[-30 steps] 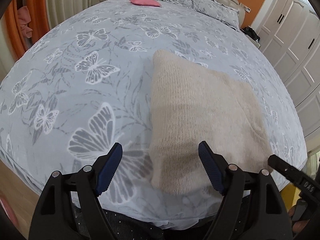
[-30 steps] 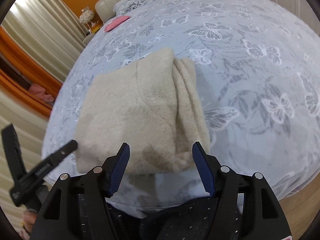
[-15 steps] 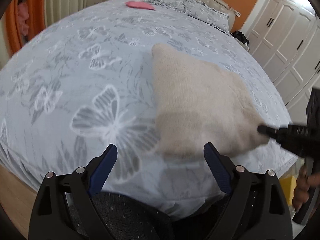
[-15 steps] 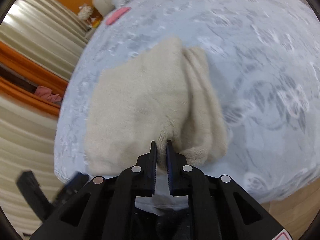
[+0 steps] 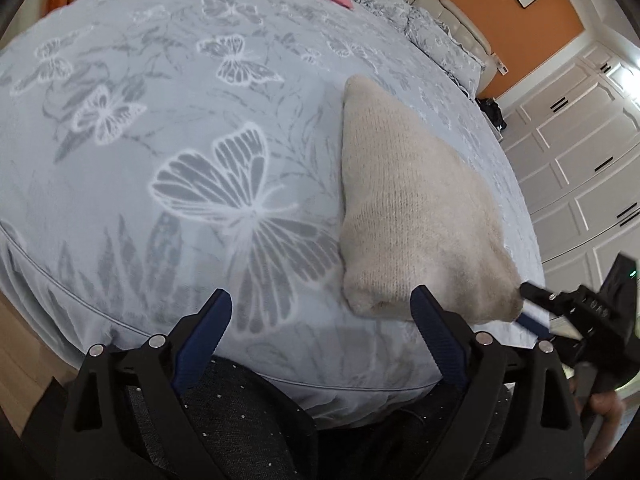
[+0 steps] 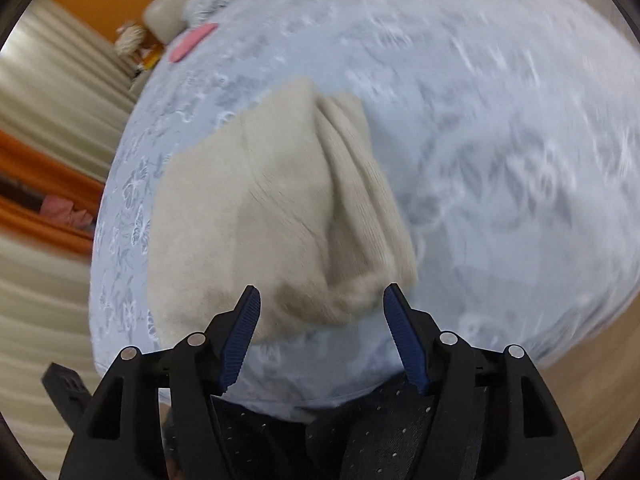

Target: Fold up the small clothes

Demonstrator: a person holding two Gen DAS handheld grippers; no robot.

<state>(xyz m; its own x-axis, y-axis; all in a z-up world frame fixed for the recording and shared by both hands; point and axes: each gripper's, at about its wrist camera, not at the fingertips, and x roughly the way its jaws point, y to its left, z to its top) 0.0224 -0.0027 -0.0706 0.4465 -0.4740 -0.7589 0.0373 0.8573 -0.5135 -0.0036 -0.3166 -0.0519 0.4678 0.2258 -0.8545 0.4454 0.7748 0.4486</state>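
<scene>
Both grippers gaping wide, the right gripper just short of the folded beige sweater, the left gripper off its left corner.

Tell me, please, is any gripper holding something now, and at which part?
Nothing is held. The left gripper and the right gripper both stand open, and the folded beige sweater lies free on the bed.

We hold our left claw and right claw both spread wide, gripping nothing
</scene>
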